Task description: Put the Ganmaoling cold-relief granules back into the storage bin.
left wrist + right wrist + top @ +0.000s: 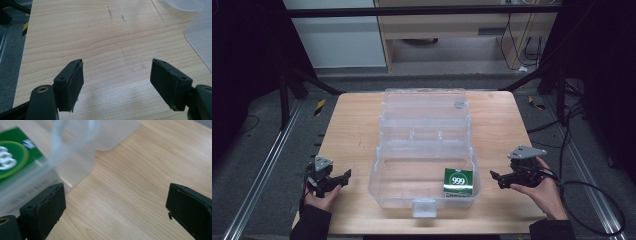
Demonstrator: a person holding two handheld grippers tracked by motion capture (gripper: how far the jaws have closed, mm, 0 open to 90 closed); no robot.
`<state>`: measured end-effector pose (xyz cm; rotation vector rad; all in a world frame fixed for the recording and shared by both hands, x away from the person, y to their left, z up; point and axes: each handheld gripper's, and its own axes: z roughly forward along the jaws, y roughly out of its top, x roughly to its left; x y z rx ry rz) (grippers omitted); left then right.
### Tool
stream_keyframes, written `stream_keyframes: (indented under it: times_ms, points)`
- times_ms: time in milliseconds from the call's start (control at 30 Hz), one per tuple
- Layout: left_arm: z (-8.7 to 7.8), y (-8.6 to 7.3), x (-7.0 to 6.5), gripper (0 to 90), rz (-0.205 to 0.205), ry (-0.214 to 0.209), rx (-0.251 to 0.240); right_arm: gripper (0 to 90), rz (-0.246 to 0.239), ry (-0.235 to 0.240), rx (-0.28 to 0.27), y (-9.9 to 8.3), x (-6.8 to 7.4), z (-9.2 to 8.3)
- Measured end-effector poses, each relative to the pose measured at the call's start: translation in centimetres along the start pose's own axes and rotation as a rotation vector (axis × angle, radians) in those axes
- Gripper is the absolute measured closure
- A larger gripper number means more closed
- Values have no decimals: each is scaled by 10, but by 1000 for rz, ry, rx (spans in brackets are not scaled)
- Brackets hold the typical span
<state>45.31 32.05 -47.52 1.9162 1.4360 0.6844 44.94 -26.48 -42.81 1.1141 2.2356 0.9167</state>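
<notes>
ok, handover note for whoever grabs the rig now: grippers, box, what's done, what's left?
Left hand-held gripper: open, holding nothing, over bare table left of the clear plastic box.
Right hand-held gripper: open, holding nothing, just right of the box.
Green 999 packet: inside the box, front right corner.
Box lid: open, folded back.
Done: packet is in.
Left, probably: close the lid and latch it.

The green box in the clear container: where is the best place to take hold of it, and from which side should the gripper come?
Best from above with the right gripper, which is nearer. The green box lies flat in the near right corner of the open clear container, close to its walls, so side access looks blocked. Its left edge faces bare floor; probably put one finger there, the other at the right edge, if the gap allows.
</notes>
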Motion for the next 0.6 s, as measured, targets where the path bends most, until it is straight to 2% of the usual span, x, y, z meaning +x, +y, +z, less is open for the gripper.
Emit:
stream_keyframes:
  times_ms: [33,67,100,233,333,400,500,600]
  points:
    - [0,0,0,262,-2,-1,-1,31,0,0,0,0,0,0]
    - [0,0,0,267,-1,-1,1,27,36,-28,-4,-8,-5,5]
    - [0,0,0,267,-2,-1,1,27,36,-28,-4,-8,-5,5]
    - [2,0,1,282,-3,0,5,22,128,-101,-23,-23,-18,14]
    - [3,-1,2,287,-7,0,8,15,175,-136,-3,-32,-24,20]
    - [3,-1,3,289,-8,1,12,16,189,-143,3,-34,-25,21]
    - [5,-1,5,301,-9,5,20,9,209,-169,54,-44,-28,31]
    - [6,-2,6,309,-12,8,24,7,219,-176,61,-47,-29,33]
